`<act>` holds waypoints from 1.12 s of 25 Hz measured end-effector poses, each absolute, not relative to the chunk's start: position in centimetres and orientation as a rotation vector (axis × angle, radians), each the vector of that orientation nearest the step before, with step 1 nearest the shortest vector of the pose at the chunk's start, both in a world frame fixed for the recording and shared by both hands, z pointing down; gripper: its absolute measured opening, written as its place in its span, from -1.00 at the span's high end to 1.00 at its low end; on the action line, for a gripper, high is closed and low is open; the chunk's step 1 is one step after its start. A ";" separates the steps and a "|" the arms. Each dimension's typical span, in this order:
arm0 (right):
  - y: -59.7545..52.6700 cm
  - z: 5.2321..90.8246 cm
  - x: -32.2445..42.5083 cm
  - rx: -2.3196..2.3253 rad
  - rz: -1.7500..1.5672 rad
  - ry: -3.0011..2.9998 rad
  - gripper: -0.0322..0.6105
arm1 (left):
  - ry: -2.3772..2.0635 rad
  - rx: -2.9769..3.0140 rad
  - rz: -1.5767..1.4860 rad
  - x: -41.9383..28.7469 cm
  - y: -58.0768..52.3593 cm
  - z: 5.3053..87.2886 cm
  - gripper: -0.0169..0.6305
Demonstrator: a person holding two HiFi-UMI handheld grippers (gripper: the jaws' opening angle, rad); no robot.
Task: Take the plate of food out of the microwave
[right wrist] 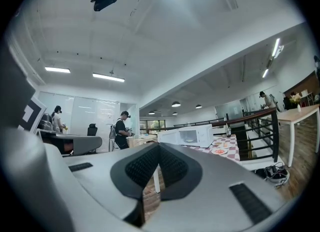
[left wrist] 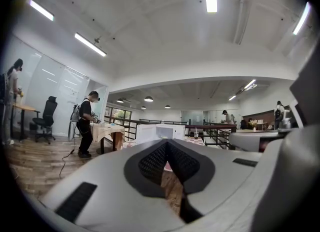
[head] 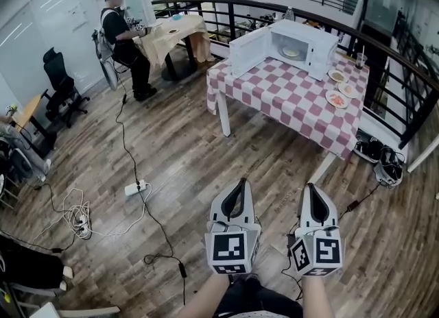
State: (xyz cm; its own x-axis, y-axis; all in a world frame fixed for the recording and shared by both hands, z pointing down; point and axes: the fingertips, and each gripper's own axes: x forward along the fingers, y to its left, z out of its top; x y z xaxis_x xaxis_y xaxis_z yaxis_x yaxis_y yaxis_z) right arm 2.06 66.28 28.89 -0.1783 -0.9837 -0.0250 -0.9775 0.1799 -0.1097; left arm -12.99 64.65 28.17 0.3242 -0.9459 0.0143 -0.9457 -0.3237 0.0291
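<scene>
A white microwave (head: 296, 47) stands with its door (head: 247, 52) swung open on a table with a red-and-white checked cloth (head: 288, 97). Inside it lies a plate of food (head: 291, 53). The microwave (right wrist: 192, 135) shows small in the right gripper view and the microwave (left wrist: 156, 132) just over the jaws in the left gripper view. My left gripper (head: 238, 188) and right gripper (head: 313, 192) are held side by side over the wooden floor, well short of the table. Both are shut with nothing between the jaws.
Two plates of food (head: 341, 94) and a cup (head: 361, 60) sit on the table's right end. A black railing (head: 384, 42) runs behind it. Cables and a power strip (head: 136, 188) lie on the floor at left. A person (head: 123, 35) stands at another table (head: 173, 32) far left.
</scene>
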 end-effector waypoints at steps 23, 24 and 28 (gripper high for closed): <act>54.2 30.4 1.7 -1.988 -0.192 2.305 0.89 | -1.753 2.528 0.048 -13.4 52.9 30.2 0.92; 53.2 30.5 1.5 -1.994 -0.196 2.302 0.89 | -1.746 2.529 0.049 -13.6 51.8 30.2 0.92; 49.5 30.5 0.5 -2.024 -0.208 2.286 0.89 | -1.722 2.539 0.048 -14.6 47.7 30.1 0.92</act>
State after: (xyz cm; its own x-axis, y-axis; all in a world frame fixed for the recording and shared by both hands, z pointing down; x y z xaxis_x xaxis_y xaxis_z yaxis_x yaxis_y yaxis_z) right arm 0.48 49.47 30.50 -0.1232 -0.9920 0.0289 -0.9809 0.1173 -0.1550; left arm -14.56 47.67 30.07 0.3704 -0.9265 0.0670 -0.9288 -0.3682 0.0429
